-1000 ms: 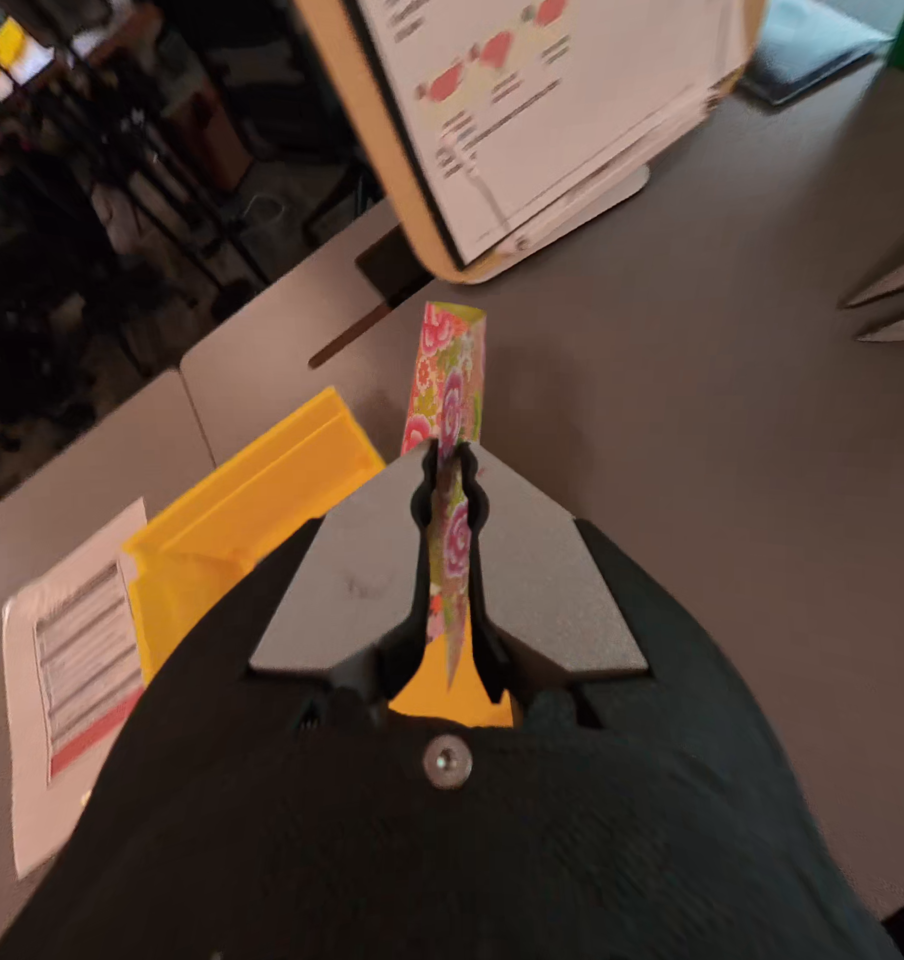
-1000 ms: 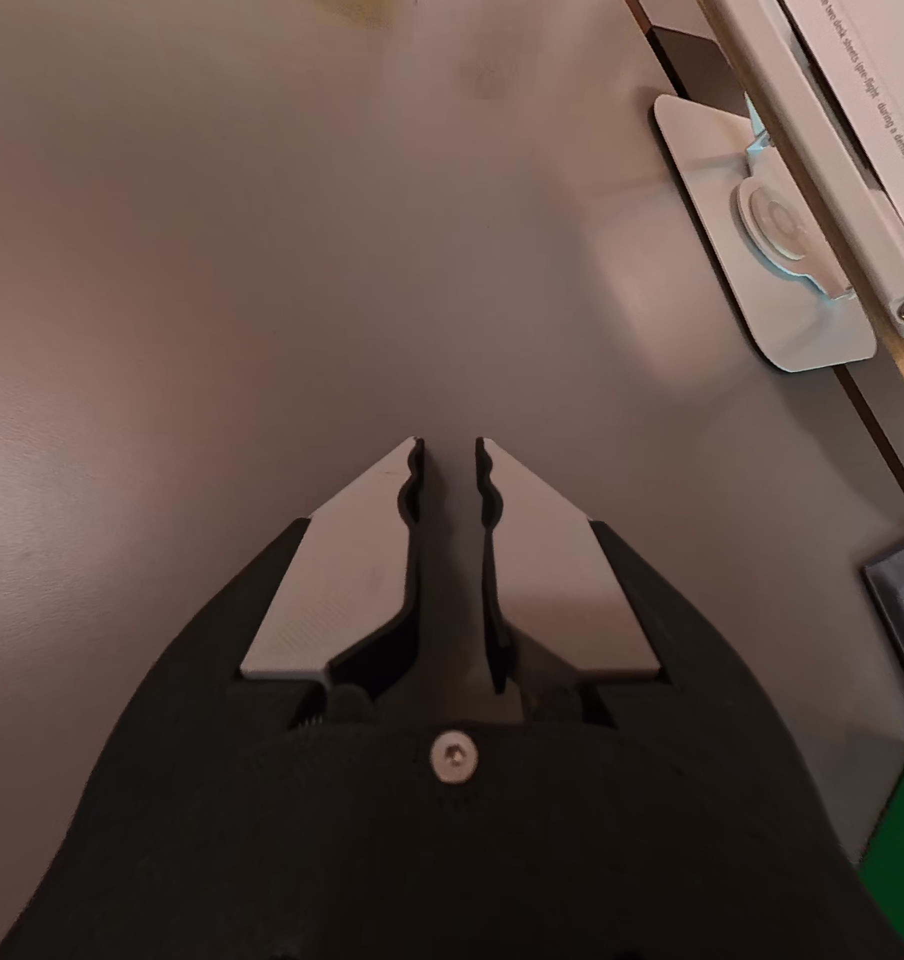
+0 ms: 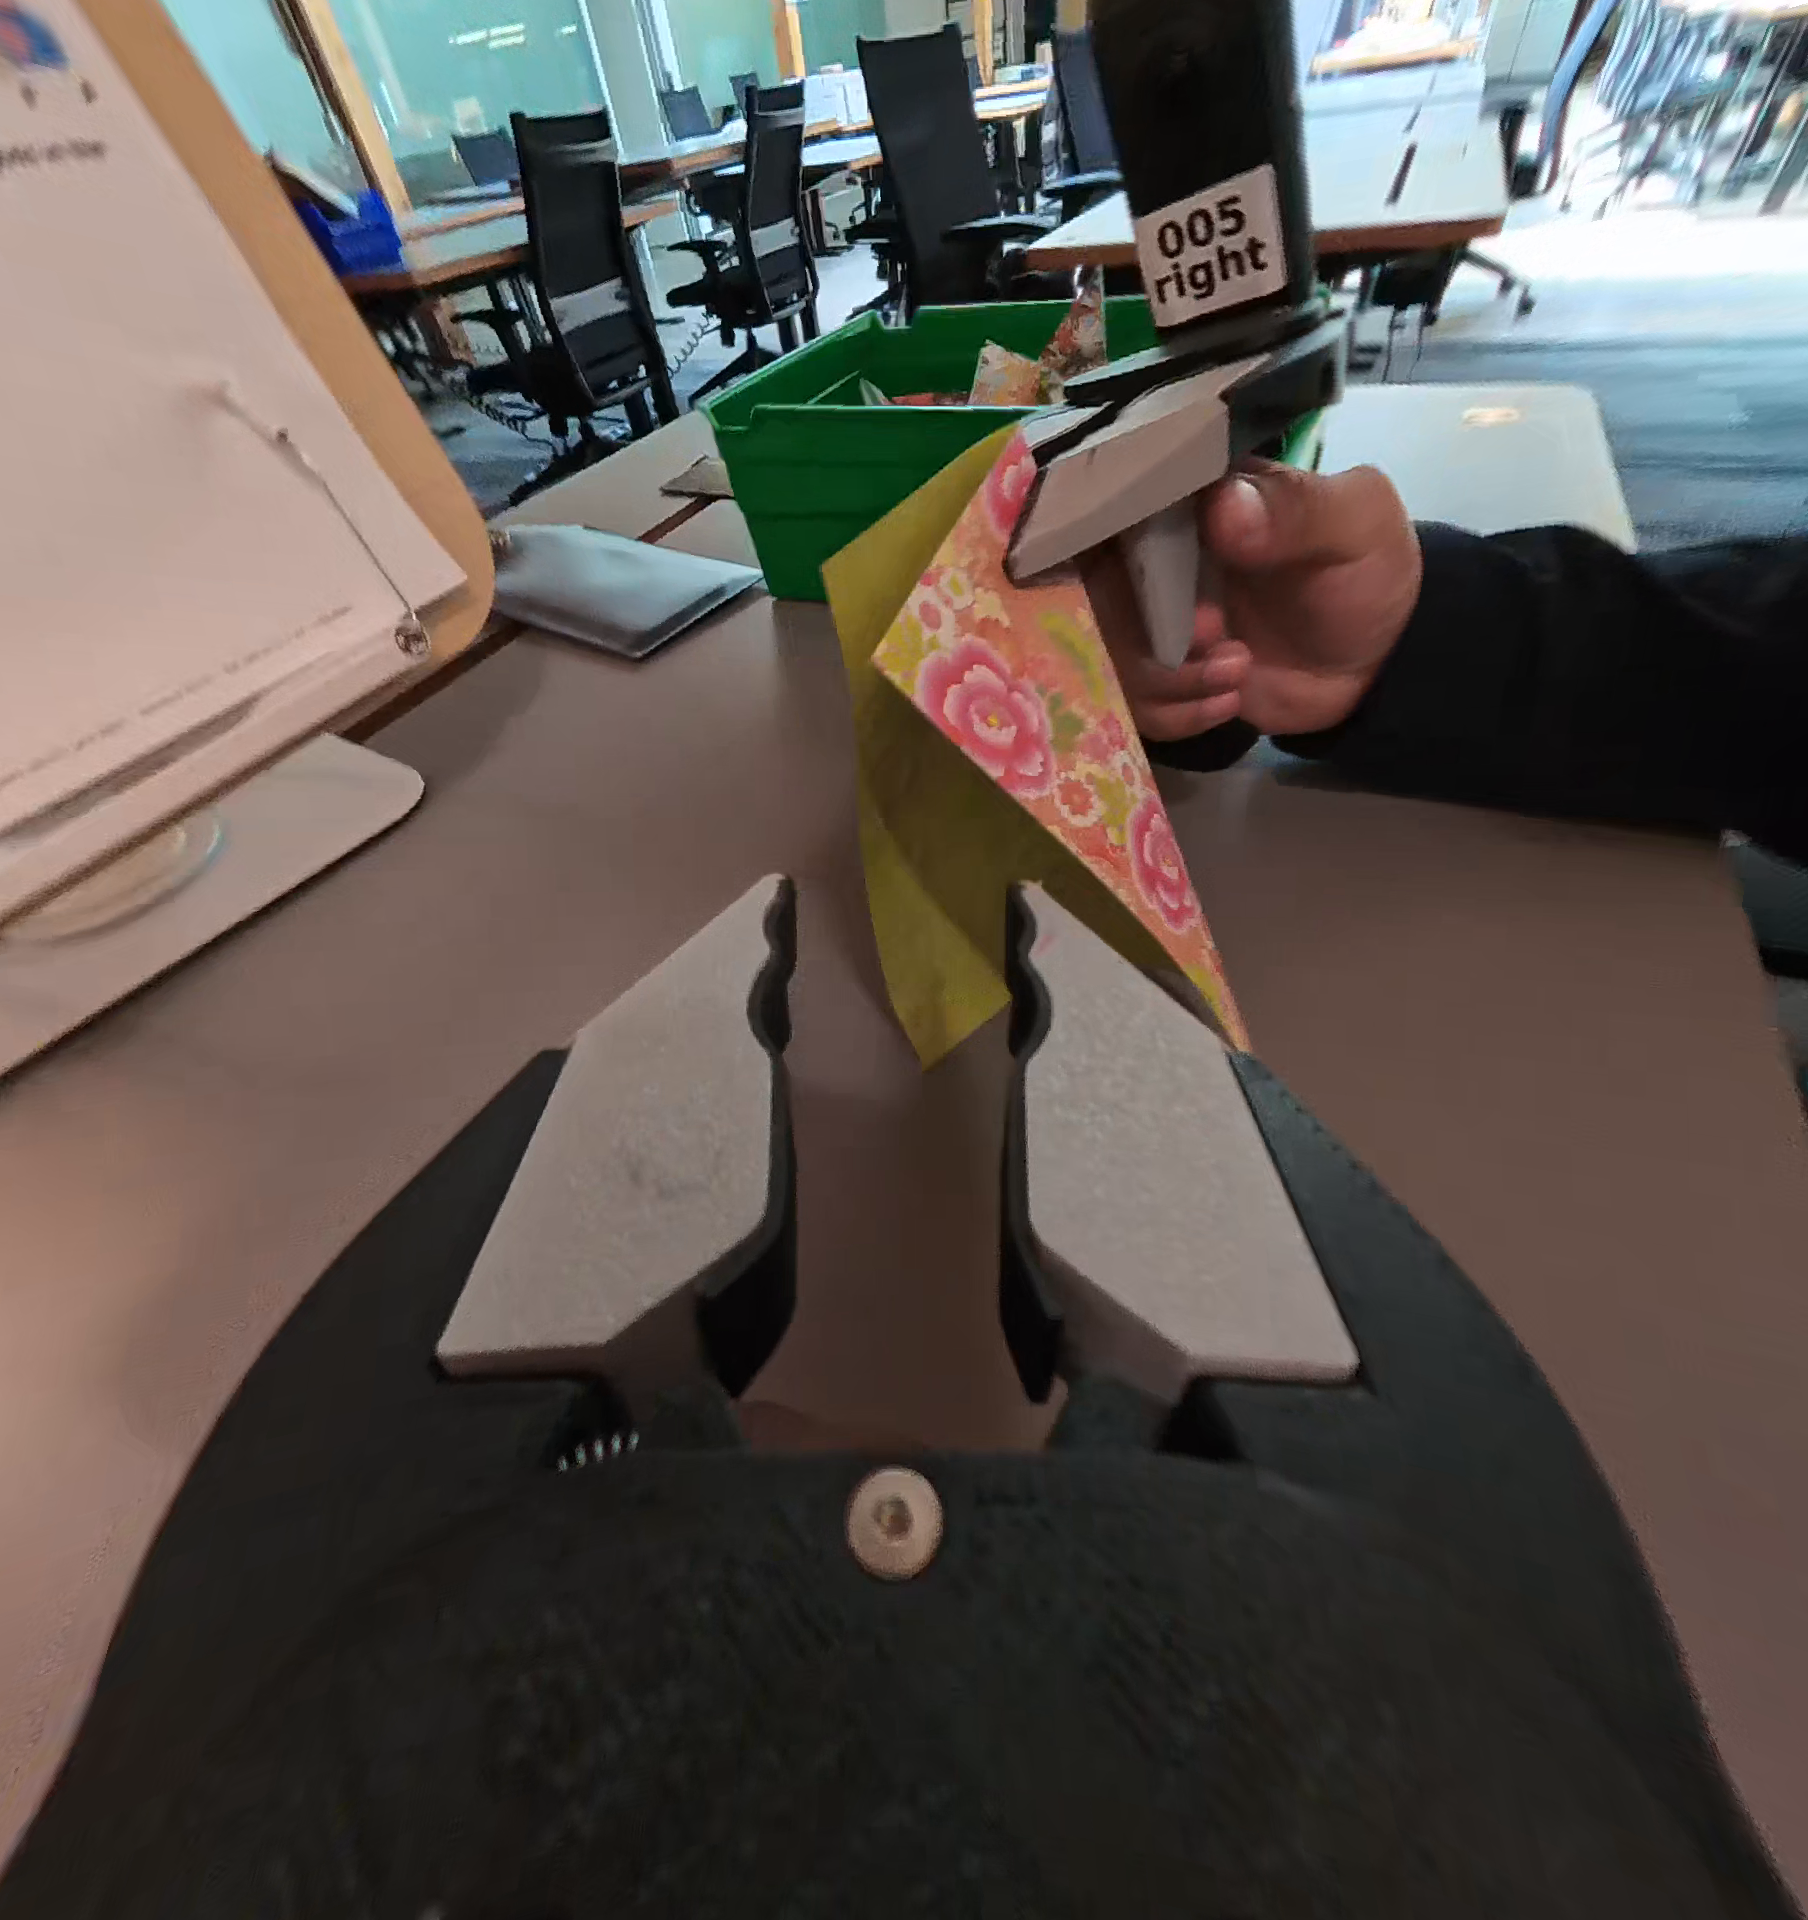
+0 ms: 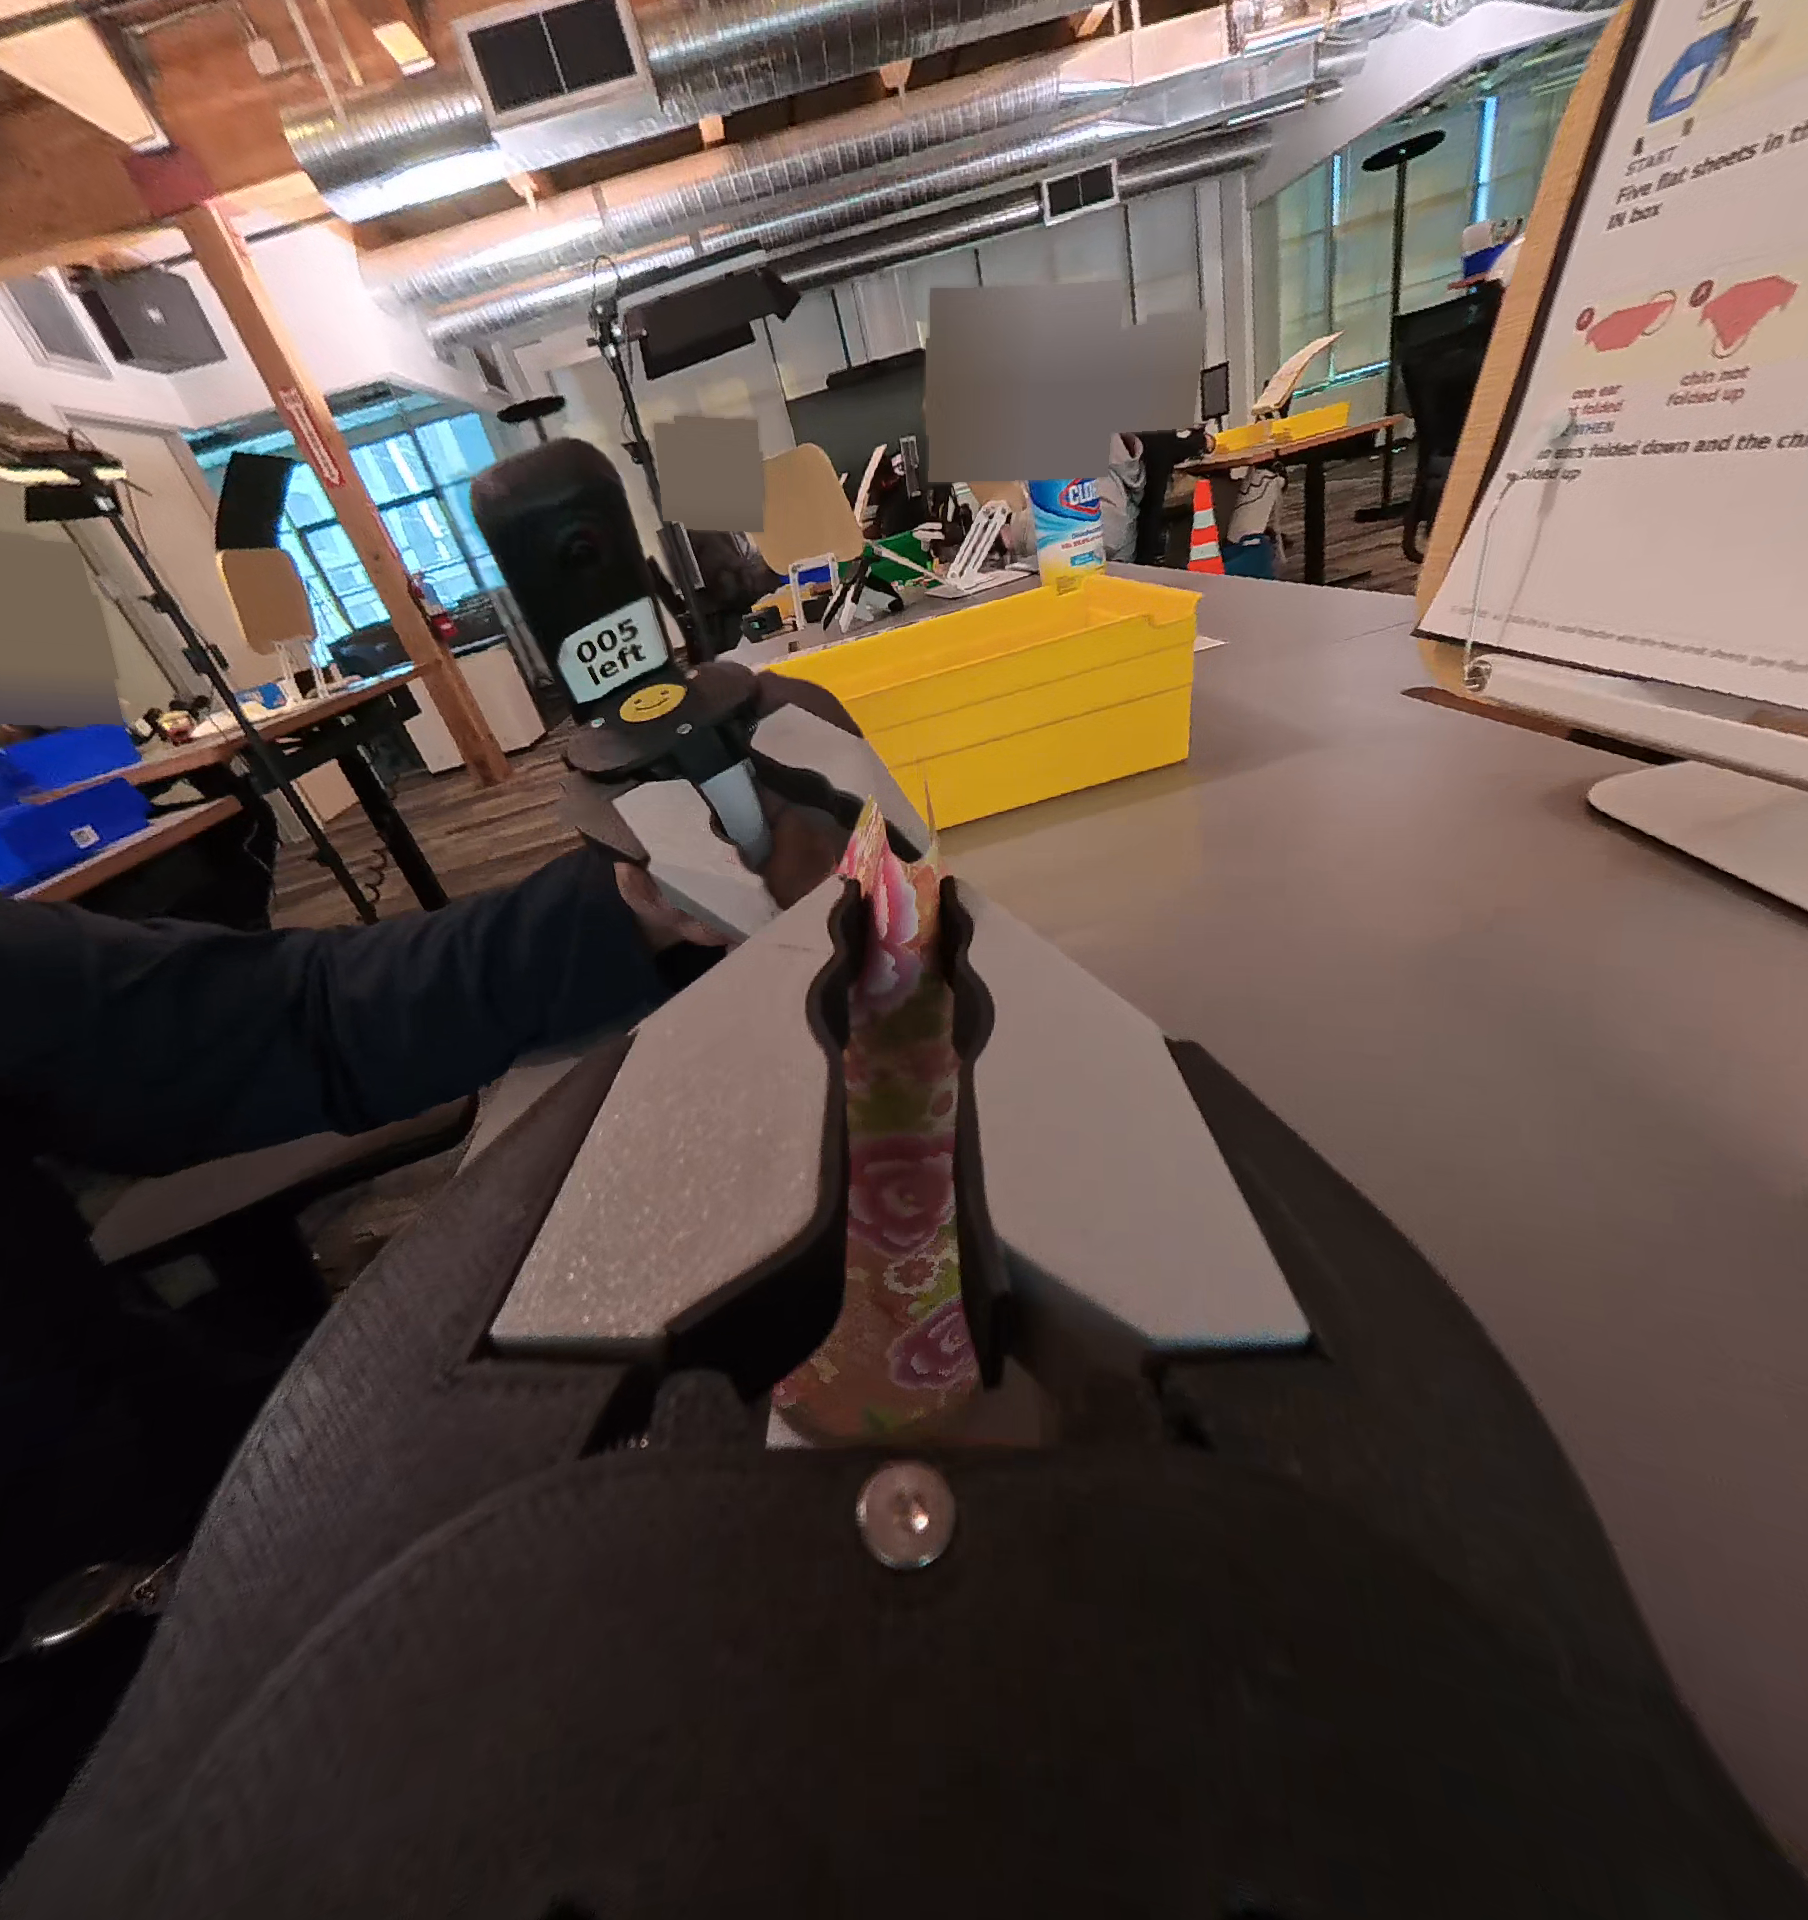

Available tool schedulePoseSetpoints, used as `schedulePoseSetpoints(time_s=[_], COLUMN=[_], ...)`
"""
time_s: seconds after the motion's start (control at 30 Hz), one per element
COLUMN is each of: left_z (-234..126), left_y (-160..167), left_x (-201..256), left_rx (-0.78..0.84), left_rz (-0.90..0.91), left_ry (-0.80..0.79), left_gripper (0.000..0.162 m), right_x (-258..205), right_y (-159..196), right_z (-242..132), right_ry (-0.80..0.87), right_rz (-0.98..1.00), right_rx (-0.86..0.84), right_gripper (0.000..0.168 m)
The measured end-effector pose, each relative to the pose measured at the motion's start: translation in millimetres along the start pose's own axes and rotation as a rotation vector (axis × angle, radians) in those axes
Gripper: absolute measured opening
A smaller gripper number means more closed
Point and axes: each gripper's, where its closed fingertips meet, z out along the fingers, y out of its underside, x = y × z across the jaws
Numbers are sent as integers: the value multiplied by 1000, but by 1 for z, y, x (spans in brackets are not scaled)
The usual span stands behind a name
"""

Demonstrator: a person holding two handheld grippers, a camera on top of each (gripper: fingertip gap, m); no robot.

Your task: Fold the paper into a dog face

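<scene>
The right gripper (image 3: 1035, 488) is clamped on the top corner of the floral origami paper (image 3: 1035, 727), holding it in the air above the grey table (image 3: 619, 831); in its own view the sheet (image 4: 905, 1091) runs edge-on between fingers closed down to the paper's thickness. The paper is folded, showing a pink-flowered face and a plain yellow-green back, its lower point hanging just ahead of the left gripper (image 3: 900, 914). That one stands wide open and empty, fingers parted with bare table showing between them.

Each tool carries a white sticker with dark lettering on its black camera post; the left gripper (image 4: 775, 790) also bears a small yellow smiley sticker. An instruction sheet (image 4: 1710, 343) with printed text and red fold diagrams sits on a tan stand with a white base. A wipes canister (image 4: 1071, 530) with a blue-and-yellow brand label stands on a far desk.

A green bin (image 3: 879, 457) holding more patterned sheets sits behind the paper; a yellow bin (image 4: 1014, 696) sits behind the left gripper. A hand (image 3: 1295, 613) in a dark sleeve grips the right tool.
</scene>
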Motion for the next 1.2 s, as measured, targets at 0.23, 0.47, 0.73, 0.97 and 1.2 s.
schedulePoseSetpoints(time_s=[0.23, 0.47, 0.73, 0.97, 1.2], left_z=[-6, 10, 29, 14, -35], left_y=[-15, -5, 15, 0, -34], left_x=[20, 31, 53, 65, 98], left_rx=[143, 92, -11, 58, 236], left_rz=[-372, -358, -301, -302, -368], left_ry=[259, 260, 312, 447, 828], left_gripper=[39, 46, 0, 0, 0], right_x=[15, 16, 4, 5, 8], right_y=[-1, 2, 7, 1, -13], right_z=[-4, 4, 22, 16, 1], right_ry=[121, 171, 158, 140, 106], right_rz=[-34, -57, -92, -61, 11], right_rx=[1, -7, -31, 4, 88], right_gripper=[10, 12, 21, 38, 43])
